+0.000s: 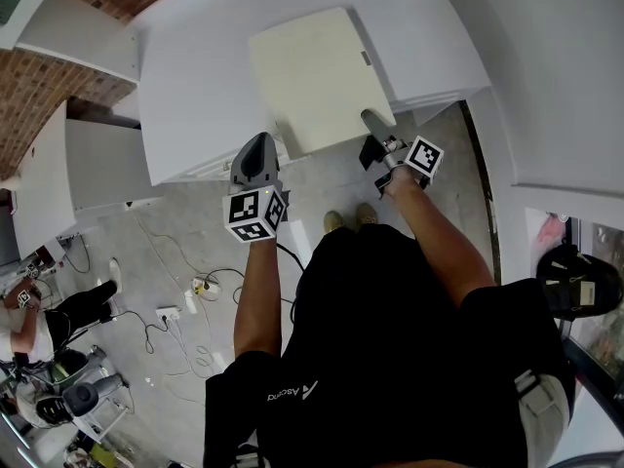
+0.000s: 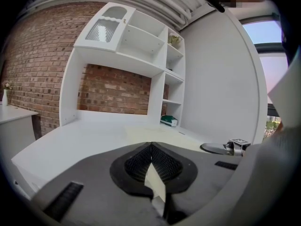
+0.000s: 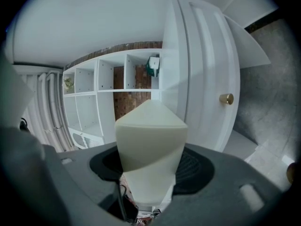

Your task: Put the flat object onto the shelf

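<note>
1. The flat object (image 1: 317,76), a cream board, lay on the white desk (image 1: 195,96), with its near edge sticking out past the desk's front edge.
2. The left gripper (image 1: 261,142) was at the board's near-left corner. In the left gripper view its jaws were fully closed with a thin cream sliver of the board pinched between the pads.
3. The right gripper (image 1: 376,127) was at the near-right corner. In the right gripper view the board's corner filled the gap between the jaws, which stood partly apart with the pads seemingly against it on both sides, so it looked gripped.
4. So the board was held at both near corners, one gripper on each, and its far part rested on the desk.
5. The white shelf unit (image 2: 141,41) stood at the far end of the desk against the brick wall (image 2: 42,69). A green item (image 2: 168,120) sat in a lower compartment on the right, well apart from the board.
6. The right gripper view also showed a white cabinet door with a brass knob (image 3: 226,98) to the right of the board.
</note>
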Demonstrator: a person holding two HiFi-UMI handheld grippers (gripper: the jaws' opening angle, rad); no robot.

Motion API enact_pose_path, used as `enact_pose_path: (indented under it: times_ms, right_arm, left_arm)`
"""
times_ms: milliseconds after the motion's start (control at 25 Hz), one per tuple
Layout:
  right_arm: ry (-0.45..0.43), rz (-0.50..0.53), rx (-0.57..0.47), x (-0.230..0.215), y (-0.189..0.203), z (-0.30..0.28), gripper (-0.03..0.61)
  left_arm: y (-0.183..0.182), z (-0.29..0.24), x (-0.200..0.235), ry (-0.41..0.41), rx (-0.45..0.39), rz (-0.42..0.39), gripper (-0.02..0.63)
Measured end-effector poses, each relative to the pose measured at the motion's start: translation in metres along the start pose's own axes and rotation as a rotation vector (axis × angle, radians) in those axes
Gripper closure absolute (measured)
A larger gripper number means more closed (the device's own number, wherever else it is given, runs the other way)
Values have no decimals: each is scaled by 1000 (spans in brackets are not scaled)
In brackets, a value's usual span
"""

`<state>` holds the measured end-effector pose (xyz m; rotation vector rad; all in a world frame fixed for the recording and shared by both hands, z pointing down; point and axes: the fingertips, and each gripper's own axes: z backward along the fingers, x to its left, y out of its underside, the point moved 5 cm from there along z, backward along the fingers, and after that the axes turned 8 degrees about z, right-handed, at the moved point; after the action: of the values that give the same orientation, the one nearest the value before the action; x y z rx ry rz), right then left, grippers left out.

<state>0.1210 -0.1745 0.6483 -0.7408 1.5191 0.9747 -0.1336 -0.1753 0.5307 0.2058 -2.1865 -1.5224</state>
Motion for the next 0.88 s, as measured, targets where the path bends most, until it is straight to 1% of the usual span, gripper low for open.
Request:
enact_pose_path:
  times_ms: [160,360,600,880]
  right_arm:
    - [-10,-16,-32,14,-3,2,308]
    - [4,-40,-63,44,-10,13,308]
    - [10,-41,-64,92,-16,33,308]
    - [-20,-32,-81,160,-29,41,308]
  left_arm:
    - [-14,5,0,-5,-42,-6,615]
    - [-42,18,-5,-5,-112,-43,615]
    - [-70,34,-8,0,-185,-51,615]
    - [-97,39,-13,21,-248,-62,615]
